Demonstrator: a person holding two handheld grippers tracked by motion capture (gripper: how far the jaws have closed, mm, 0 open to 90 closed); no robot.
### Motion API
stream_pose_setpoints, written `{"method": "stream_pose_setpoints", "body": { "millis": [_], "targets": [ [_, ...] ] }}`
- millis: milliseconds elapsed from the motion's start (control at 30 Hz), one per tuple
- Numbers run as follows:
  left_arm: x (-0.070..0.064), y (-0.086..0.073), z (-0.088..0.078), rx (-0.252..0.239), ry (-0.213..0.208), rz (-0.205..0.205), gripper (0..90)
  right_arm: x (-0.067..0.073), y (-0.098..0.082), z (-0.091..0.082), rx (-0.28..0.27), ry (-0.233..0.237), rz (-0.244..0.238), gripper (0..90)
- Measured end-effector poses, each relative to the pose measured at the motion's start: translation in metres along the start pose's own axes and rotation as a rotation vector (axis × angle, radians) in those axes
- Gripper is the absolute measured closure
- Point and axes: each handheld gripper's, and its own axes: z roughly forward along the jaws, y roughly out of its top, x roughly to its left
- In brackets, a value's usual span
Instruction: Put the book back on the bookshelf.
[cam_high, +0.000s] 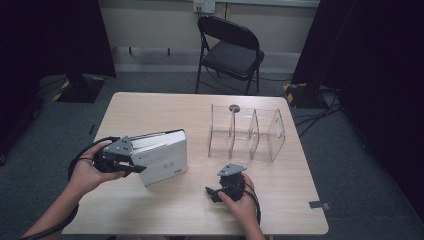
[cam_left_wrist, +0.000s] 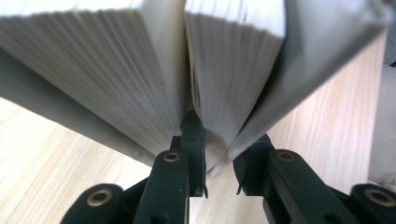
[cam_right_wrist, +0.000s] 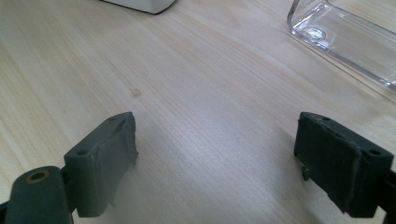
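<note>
Two white books (cam_high: 165, 152) stand side by side on the wooden table (cam_high: 175, 215), left of its middle. In the left gripper view their page edges face me: one book (cam_left_wrist: 107, 70) on the left, the other (cam_left_wrist: 233, 60) on the right. My left gripper (cam_left_wrist: 219, 140) is shut on the right-hand book, one jaw wedged between the two books and the other against its outer cover. From above, the left gripper (cam_high: 134, 162) sits at the books' left end. My right gripper (cam_high: 212, 192) rests near the front edge, open, and its jaws (cam_right_wrist: 215, 154) have only bare wood between them.
A clear acrylic holder (cam_high: 245, 135) with several compartments lies right of the books; its corner (cam_right_wrist: 345, 37) shows in the right gripper view. A black folding chair (cam_high: 230, 50) stands behind the table. Dark curtains hang on both sides, with cables on the floor.
</note>
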Motion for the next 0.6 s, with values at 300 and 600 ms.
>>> {"method": "stream_pose_setpoints", "body": {
  "millis": [300, 600],
  "targets": [
    [0.0026, 0.0006, -0.0024, 0.028, -0.024, -0.025, 76.2, 0.0000, 0.0000, 0.0000, 0.000, 0.000, 0.000, 12.1],
    [0.0036, 0.0030, -0.0025, 0.042, -0.011, -0.035, 75.3, 0.0000, 0.0000, 0.0000, 0.000, 0.000, 0.001, 12.0]
  ]
}}
